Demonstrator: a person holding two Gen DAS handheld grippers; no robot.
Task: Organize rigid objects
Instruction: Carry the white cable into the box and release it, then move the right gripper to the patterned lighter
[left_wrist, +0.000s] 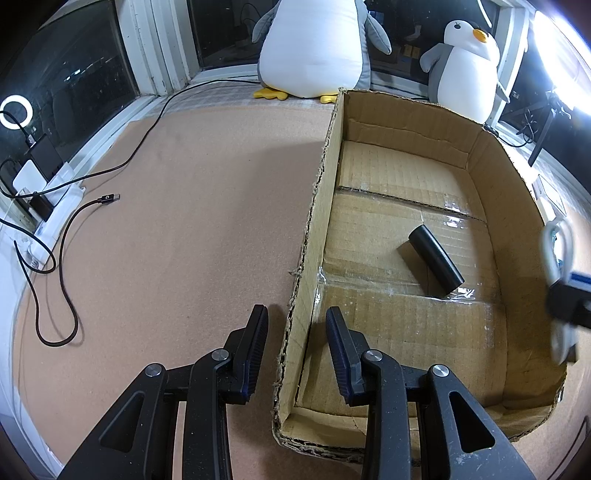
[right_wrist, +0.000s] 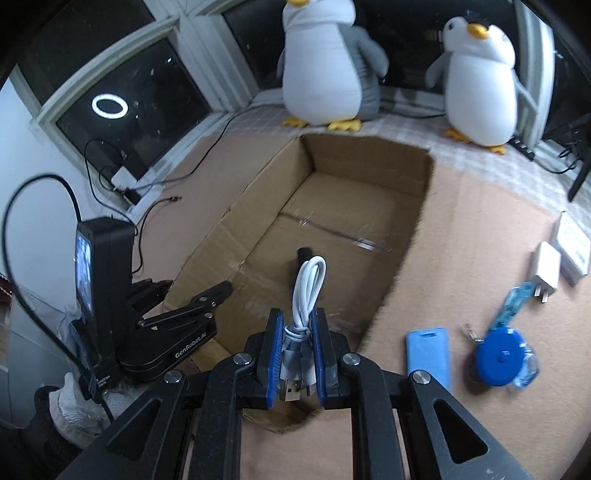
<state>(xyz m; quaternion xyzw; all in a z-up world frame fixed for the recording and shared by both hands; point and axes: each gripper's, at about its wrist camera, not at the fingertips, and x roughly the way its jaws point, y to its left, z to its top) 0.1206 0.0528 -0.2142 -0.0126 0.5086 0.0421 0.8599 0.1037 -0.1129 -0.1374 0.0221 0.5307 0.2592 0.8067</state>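
Right gripper (right_wrist: 298, 328) is clamped on a coiled white cable (right_wrist: 308, 288), blue pads pinching the bundle low down; the loop end stands up and away from the jaws, the USB plug (right_wrist: 289, 390) hangs out the near end toward the camera; so the bundle's long axis runs straight along the fingers, pointing into the box. It hovers over the near end of the cardboard box (right_wrist: 413, 229), not yet let go.

Left gripper (left_wrist: 295, 354) sits with its jaws apart and nothing between them, straddling the box's left wall (left_wrist: 314, 206); 1 finger outside over the cork mat (left_wrist: 184, 203), 1 inside.

Inside the box, 1 item is already down: a black cylinder (left_wrist: 436, 260), lying flat on the taped floor, long axis diagonal, one end toward the far-left, the other toward the near-right corner.

Outward to the right on the mat, plenty is left, I'd judge: a light blue card-like case (right_wrist: 428, 352), a blue round reel (right_wrist: 500, 360) with a translucent blue piece beside it, a white charger plug (right_wrist: 546, 271), a white flat box (right_wrist: 574, 247) at the edge; all outside the box.

So roughly: 1 in, 1 in hand, about 4 waiting; an early stage. 2 plush penguins (right_wrist: 325, 62) watch from the sill.
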